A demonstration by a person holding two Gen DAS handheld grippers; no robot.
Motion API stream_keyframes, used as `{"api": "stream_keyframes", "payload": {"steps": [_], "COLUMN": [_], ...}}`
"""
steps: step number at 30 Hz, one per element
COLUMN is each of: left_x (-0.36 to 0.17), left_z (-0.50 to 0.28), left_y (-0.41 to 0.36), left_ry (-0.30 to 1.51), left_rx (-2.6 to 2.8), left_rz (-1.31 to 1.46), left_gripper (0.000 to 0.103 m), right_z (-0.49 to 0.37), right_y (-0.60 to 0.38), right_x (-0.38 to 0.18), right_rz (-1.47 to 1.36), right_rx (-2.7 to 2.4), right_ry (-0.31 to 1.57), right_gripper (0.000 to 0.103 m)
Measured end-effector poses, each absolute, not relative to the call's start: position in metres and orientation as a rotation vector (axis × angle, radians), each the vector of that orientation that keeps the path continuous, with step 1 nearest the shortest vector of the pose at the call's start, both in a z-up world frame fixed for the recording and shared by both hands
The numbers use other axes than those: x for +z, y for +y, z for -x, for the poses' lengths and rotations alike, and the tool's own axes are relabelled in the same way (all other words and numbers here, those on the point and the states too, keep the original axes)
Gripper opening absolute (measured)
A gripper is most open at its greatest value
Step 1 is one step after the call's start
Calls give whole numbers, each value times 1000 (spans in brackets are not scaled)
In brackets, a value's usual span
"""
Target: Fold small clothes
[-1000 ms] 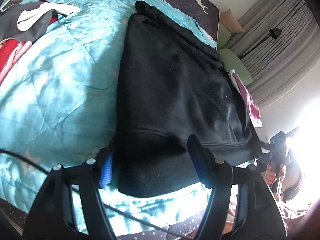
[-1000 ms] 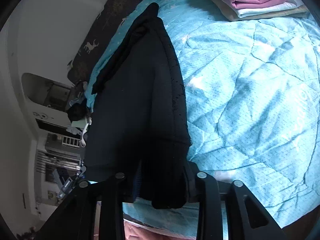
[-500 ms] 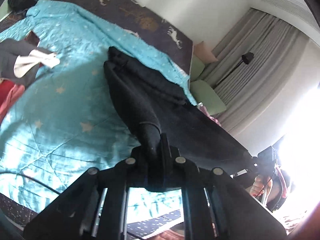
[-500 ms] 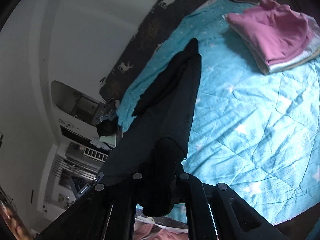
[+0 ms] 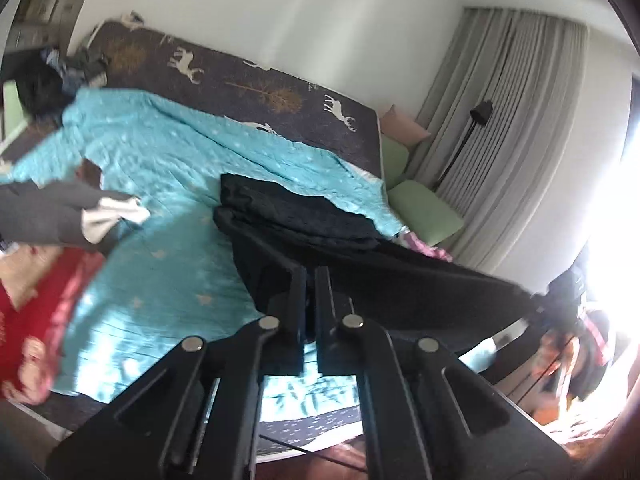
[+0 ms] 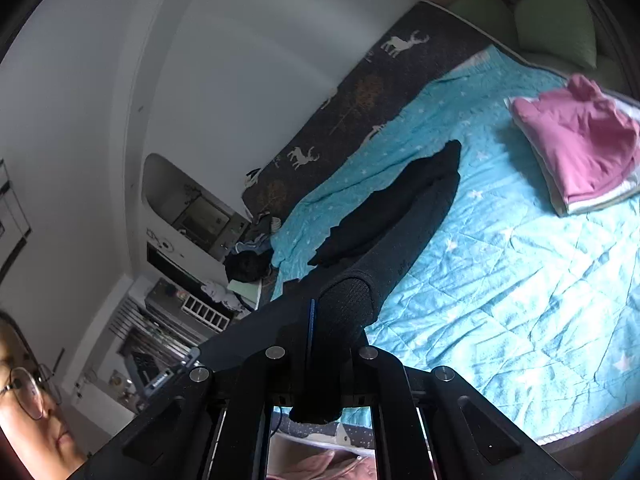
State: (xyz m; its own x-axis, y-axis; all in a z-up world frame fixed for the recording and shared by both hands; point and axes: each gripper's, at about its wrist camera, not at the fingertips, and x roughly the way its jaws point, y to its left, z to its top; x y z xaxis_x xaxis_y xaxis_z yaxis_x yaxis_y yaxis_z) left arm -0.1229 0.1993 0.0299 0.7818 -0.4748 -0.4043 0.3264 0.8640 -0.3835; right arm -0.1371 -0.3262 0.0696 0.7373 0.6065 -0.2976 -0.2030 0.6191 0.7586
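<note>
Black knit garment [image 5: 400, 280], stretched taut, clamped by left gripper [image 5: 310, 280] and right gripper [image 6: 312, 320] fingers.

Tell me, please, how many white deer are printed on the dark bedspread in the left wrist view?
4 clearly: one far left, one at the bedspread's top edge, one far right, and one by the turquoise quilt's edge. The quilt may hide others.
</note>
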Motion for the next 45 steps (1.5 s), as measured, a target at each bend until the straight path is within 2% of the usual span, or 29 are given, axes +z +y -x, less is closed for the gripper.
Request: {"api": "stream_keyframes", "payload": {"steps": [5,7,8,9,12,15,17,19,20,21,26,33,38,45], "left_x": [0,-23,-34,-46,-83,-115,-134,-142,-141,-141,-98,-8,45,97], "left_z": [103,91,88,83,77,70,66,62,60,59,66,39,-34,-165], "left_y": [222,232,233,233,220,199,187,182,182,184,201,197,202,180], "left_ry": [586,664,706,748,888,1025,1097,1096,1068,1070,901,672,573,588], "left_rx": [-350,-324,-319,-320,-381,-426,-479,-492,-513,-519,-552,-583,-562,-495], "left_rz": [372,371,374,375,332,283,300,329,366,402,549,499,569,593], "left_gripper": [3,22,42,52,58,59,59,57,22,5,5,5,4,5], "right_z": [124,117,112,110,106,107,107,108,108,107,111,86,24,-117], "right_y": [-323,-332,-337,-342,-355,-360,-360,-359,-359,-359,-365,-366,-367,-387], "right_x": [54,35,24,13,-16,-37,-46,-52,-54,-55,-54,-9,57,122], "right_rz": [-727,-778,-780,-786,-821,-843,-829,-810,-811,-814,-896,-961,-916,-957], "right_rx": [445,416,381,347,278,233,206,187,183,182,222,365,463,408], "right_ry": [635,673,697,723,795,857,892,919,925,927,906,778,667,650], "right_gripper": [6,5,5,5,6,6,7,8,8,8,7,7,7,7]}}
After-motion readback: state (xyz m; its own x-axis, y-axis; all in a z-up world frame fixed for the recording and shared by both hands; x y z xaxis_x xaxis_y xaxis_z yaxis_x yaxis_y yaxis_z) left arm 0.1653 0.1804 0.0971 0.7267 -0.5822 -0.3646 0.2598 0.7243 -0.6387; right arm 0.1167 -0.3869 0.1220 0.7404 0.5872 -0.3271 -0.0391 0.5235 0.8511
